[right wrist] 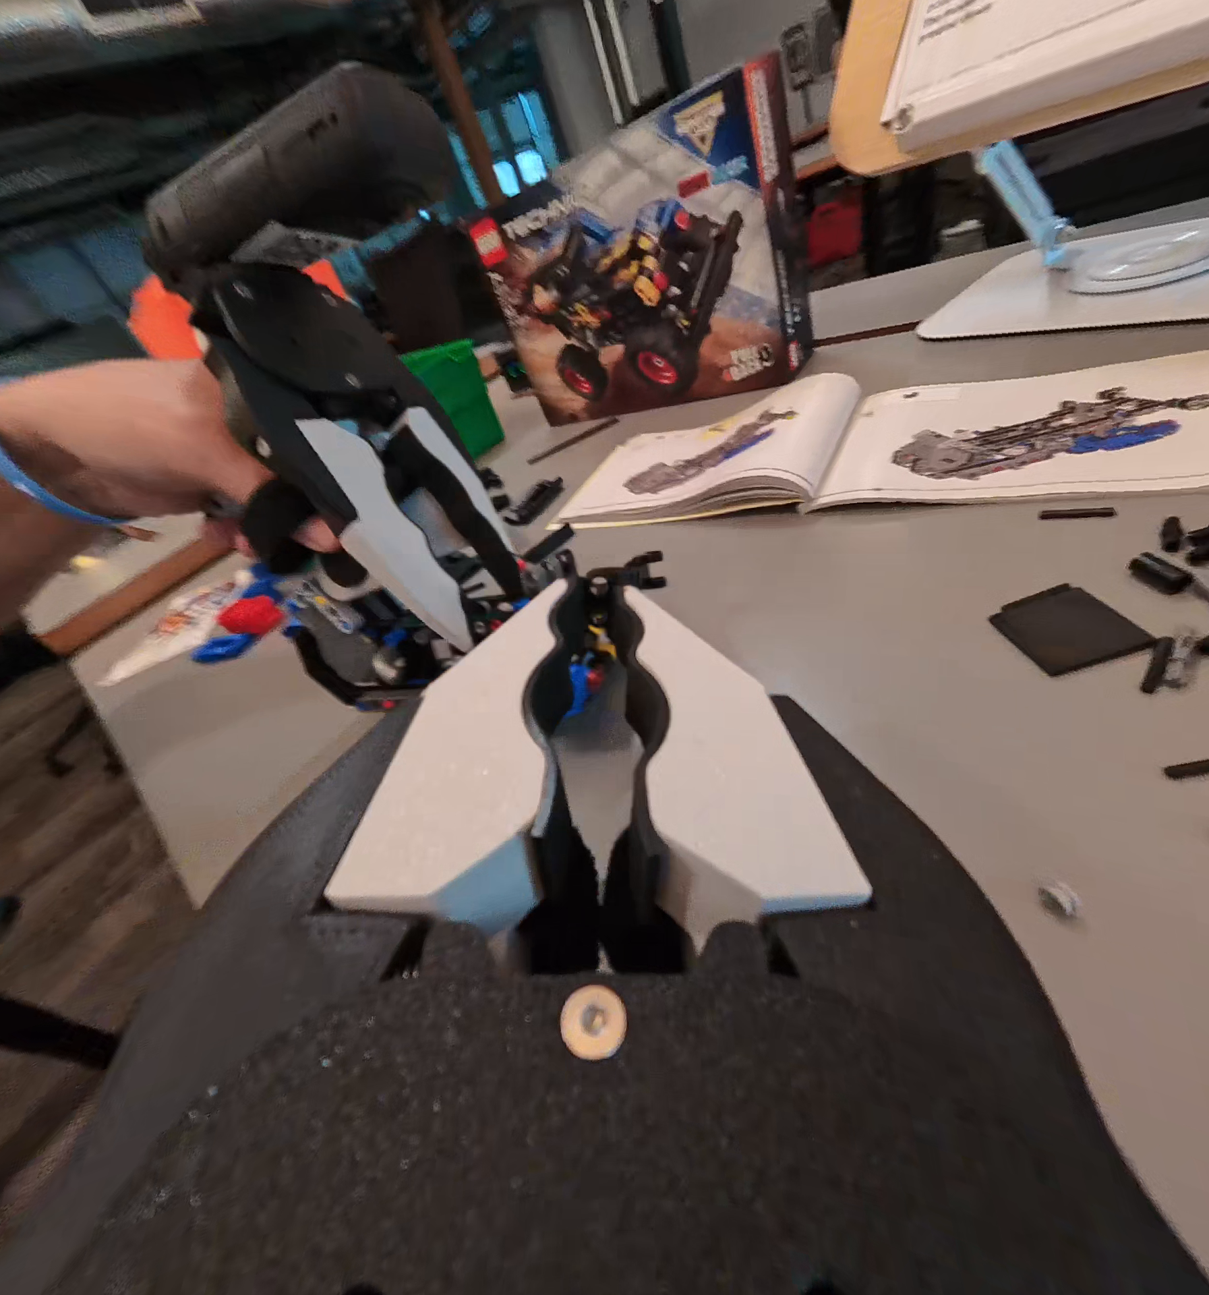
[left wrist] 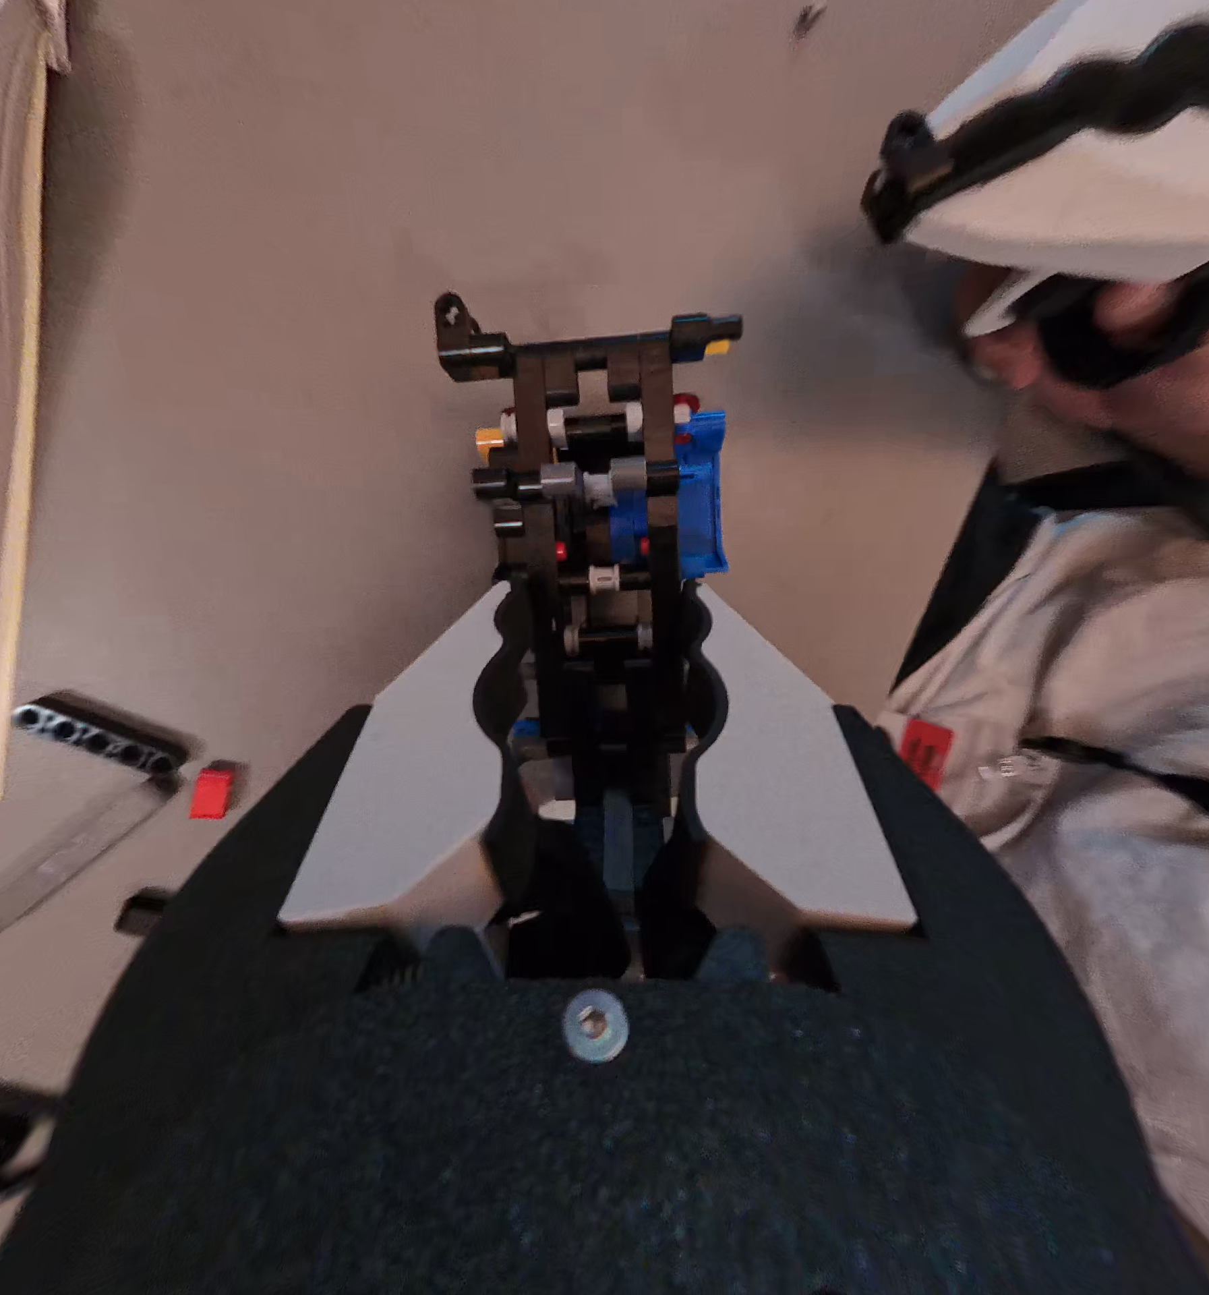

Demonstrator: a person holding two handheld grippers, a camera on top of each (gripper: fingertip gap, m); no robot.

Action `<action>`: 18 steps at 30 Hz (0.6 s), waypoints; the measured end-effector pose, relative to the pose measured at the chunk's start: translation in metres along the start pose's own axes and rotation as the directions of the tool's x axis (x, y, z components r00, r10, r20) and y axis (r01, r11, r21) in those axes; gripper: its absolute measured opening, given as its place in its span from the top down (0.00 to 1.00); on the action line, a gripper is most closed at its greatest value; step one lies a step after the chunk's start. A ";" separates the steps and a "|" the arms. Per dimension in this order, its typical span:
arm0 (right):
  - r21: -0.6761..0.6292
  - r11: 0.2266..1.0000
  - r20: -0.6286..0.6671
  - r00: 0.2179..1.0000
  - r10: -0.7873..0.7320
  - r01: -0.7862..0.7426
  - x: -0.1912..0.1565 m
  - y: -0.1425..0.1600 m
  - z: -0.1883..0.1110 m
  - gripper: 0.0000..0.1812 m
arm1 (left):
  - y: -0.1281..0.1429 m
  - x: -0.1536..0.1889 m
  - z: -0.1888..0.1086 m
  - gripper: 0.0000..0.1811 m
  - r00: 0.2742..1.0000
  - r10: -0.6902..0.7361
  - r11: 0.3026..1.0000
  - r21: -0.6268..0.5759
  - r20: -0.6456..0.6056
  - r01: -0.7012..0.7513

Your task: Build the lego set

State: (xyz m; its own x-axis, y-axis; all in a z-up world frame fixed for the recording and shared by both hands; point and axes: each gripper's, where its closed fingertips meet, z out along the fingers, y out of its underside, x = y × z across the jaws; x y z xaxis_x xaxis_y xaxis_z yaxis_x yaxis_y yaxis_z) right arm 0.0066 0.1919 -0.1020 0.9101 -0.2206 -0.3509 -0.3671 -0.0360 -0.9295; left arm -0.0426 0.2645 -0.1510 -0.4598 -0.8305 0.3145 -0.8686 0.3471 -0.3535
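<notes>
A grey table (right wrist: 867,687) carried an open instruction booklet (right wrist: 832,448), the set's box (right wrist: 657,252) and loose black pieces (right wrist: 1197,560). The left gripper (left wrist: 598,617) was clamped on the black-and-blue lego chassis (left wrist: 587,476), held above the table. The right gripper (right wrist: 591,631) stood narrow at the chassis's end; whether it gripped it could not be told. A red brick (left wrist: 210,792) lay near the left gripper.
</notes>
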 end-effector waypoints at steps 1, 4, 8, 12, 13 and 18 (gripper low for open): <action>-0.003 1.000 -0.016 0.999 -0.030 0.030 0.000 0.000 0.004 0.97 | -0.001 -0.001 -0.001 0.78 0.998 -0.024 0.999 0.021 -0.051 0.025; -0.096 0.989 -0.029 0.993 -0.116 0.112 -0.002 0.010 0.021 0.96 | -0.003 -0.004 -0.003 0.78 0.988 -0.043 0.996 0.067 -0.145 0.053; -0.133 0.986 -0.022 0.994 -0.103 0.099 -0.002 0.014 0.035 0.96 | -0.006 -0.005 -0.003 0.78 0.983 -0.017 0.993 0.109 -0.185 0.037; -0.118 0.990 -0.006 0.997 -0.080 0.079 0.000 0.011 0.035 0.96 | -0.010 -0.007 -0.003 0.78 0.975 0.006 0.988 0.151 -0.222 0.029; -0.099 0.991 -0.017 0.996 -0.090 0.087 0.002 0.007 0.034 0.96 | -0.010 -0.006 -0.003 0.78 0.973 0.014 0.987 0.156 -0.231 0.023; -0.106 0.988 -0.031 0.993 -0.114 0.110 0.003 0.008 0.039 0.96 | -0.013 -0.007 -0.002 0.78 0.967 0.021 0.981 0.191 -0.253 0.028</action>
State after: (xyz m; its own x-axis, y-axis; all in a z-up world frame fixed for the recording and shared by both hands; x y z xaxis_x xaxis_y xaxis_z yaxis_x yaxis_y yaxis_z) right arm 0.0143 0.2286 -0.1149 0.9395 -0.2449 -0.2394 -0.2833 -0.1628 -0.9451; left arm -0.0284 0.2667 -0.1463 -0.5096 -0.6861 0.5193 -0.8303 0.2339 -0.5058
